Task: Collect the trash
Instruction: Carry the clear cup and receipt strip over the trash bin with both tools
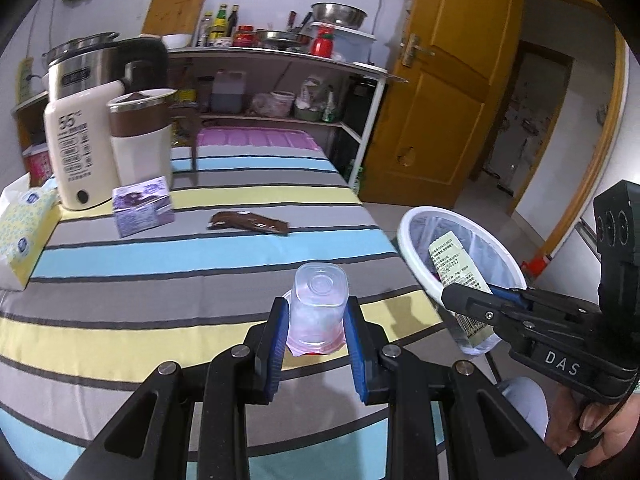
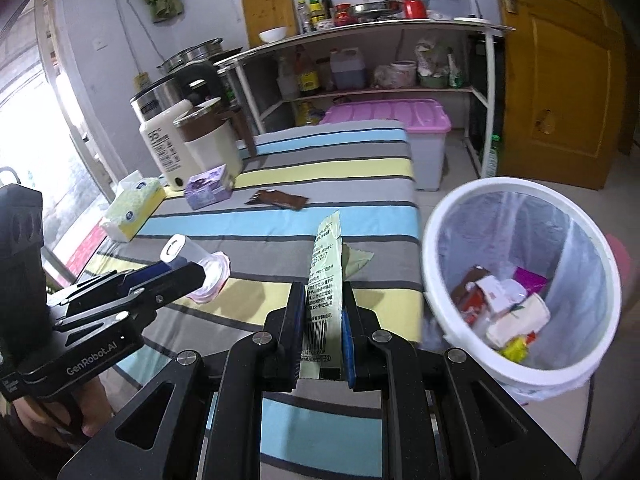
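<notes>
Striped cloth in grey, blue and yellow covers the table [image 1: 120, 320], with a metal shelf rack [image 2: 380, 40] of bottles and bowls against the far wall and a yellow wooden door [image 1: 448, 100] to the right. At the table's near edge the left gripper [image 1: 316, 320] has its jaws clamped on a clear plastic cup [image 1: 318, 300], held bottom-up above the cloth. To its right the right gripper [image 2: 322, 312] is clamped on a pale green wrapper [image 2: 324, 276] printed with text and a barcode, standing upright between the blue pads. Just right of the table stands a white trash bin [image 2: 436, 240] lined with a clear bag, with cartons and scraps lying inside. Farther along the table a brown wrapper [image 1: 248, 222] lies flat, near a purple box [image 1: 142, 206], a tissue pack [image 1: 24, 236] and two kettles [image 1: 136, 140].
</notes>
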Motion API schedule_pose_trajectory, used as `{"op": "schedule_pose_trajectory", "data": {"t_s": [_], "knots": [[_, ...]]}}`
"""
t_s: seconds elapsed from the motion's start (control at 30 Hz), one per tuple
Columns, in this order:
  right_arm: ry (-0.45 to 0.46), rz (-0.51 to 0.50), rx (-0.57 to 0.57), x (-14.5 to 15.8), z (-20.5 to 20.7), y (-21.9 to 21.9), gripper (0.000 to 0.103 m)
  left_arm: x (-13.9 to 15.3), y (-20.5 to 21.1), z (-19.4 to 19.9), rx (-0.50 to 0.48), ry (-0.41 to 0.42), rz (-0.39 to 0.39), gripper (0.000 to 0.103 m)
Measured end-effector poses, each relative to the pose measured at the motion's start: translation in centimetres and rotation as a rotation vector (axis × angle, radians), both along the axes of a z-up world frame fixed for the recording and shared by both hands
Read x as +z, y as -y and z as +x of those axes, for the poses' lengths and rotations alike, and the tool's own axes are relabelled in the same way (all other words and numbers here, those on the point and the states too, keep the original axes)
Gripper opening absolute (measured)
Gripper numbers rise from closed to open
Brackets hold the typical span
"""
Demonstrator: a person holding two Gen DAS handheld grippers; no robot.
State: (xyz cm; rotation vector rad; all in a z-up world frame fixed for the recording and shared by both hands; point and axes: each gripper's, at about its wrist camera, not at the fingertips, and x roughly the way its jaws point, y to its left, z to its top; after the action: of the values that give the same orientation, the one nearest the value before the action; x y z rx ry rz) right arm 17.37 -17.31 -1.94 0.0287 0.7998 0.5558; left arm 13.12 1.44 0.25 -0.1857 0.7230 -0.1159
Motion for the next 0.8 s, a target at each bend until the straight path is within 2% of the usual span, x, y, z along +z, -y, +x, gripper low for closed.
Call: {"op": "schedule_pose_trajectory", "data": {"t_s": [0.47,0.8], "knots": [[0.001,0.011,-0.159,-0.2,1.6,7.8,0.017,1.1,6.7,3.3,-0.149,0.018,0.019,0.028],[-0.017,0.009,-0.253,-1.3,2.9,12.7,0.017,0.5,11.3,6.1,-0.234,0.001,0.0,0.028]]}}
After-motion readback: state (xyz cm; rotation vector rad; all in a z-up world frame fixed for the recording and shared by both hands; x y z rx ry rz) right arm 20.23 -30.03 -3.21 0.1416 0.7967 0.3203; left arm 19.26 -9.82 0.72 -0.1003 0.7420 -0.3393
